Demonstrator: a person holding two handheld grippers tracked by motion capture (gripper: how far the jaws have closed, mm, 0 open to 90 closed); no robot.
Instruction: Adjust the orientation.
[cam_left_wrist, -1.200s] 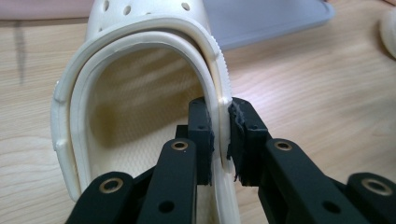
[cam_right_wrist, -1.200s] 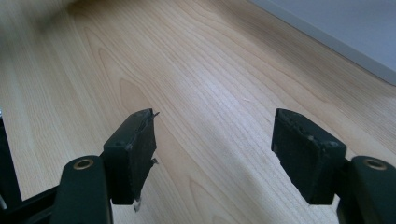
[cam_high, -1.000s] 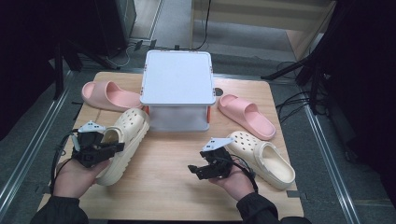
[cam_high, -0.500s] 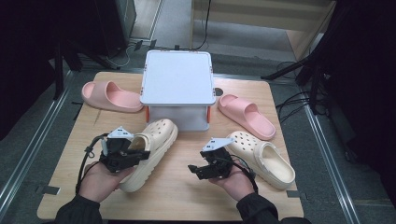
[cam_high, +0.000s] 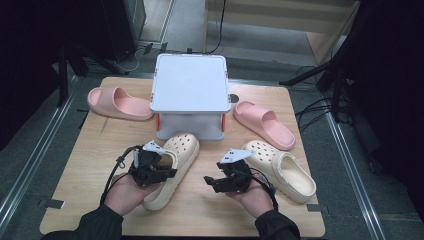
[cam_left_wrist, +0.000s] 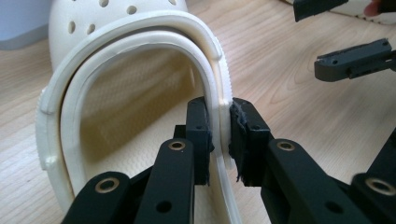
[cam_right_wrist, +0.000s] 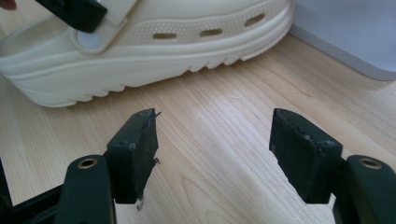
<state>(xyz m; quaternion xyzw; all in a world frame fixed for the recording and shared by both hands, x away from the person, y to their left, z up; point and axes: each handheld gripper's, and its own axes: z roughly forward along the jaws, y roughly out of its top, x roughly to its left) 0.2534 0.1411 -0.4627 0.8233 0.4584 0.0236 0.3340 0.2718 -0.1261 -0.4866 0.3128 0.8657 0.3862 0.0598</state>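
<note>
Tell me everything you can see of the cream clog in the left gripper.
The cream clog looks like soft foam, with vent holes over the toe and a heel strap. It rests on the table, toe toward the white box. The left gripper has the rim between its pads, which have just been opening.

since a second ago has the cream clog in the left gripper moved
Yes. The left gripper, shut on the cream clog by its rim, has carried it rightward from the table's left side to just before the white box, nearer the right gripper.
</note>
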